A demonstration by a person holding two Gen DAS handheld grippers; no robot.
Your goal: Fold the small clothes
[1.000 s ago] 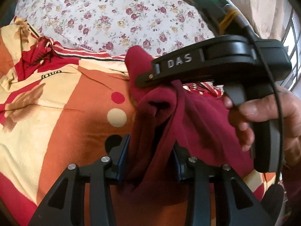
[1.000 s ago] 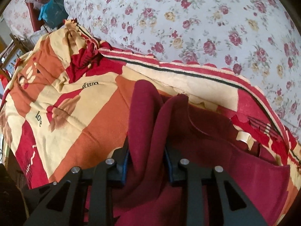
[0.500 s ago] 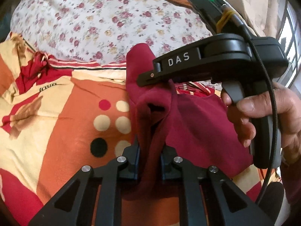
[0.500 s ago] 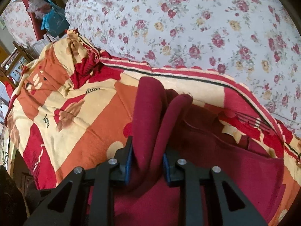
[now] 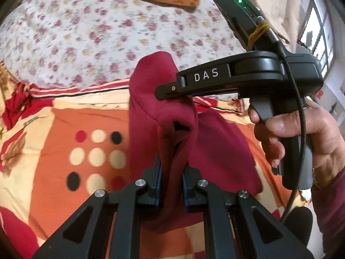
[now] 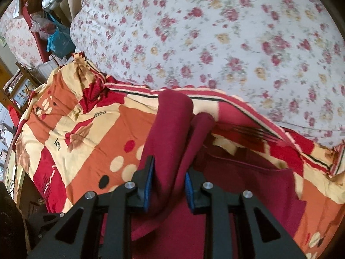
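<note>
Maroon garment (image 5: pixel 148 99) bunched above orange patterned blanket (image 5: pixel 64 129) on bed, floral sheet (image 5: pixel 90 32) at far side. We see left gripper (image 5: pixel 171 178) fingers pinching one fold, right gripper (image 6: pixel 169 181) fingers clamping another; right hand (image 5: pixel 301 133) grips handle at right.

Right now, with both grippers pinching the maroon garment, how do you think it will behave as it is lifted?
Probably floppy: the maroon garment bunches where the left gripper and right gripper clamp it. Likely light, and its unheld part sags onto the patterned blanket.
</note>
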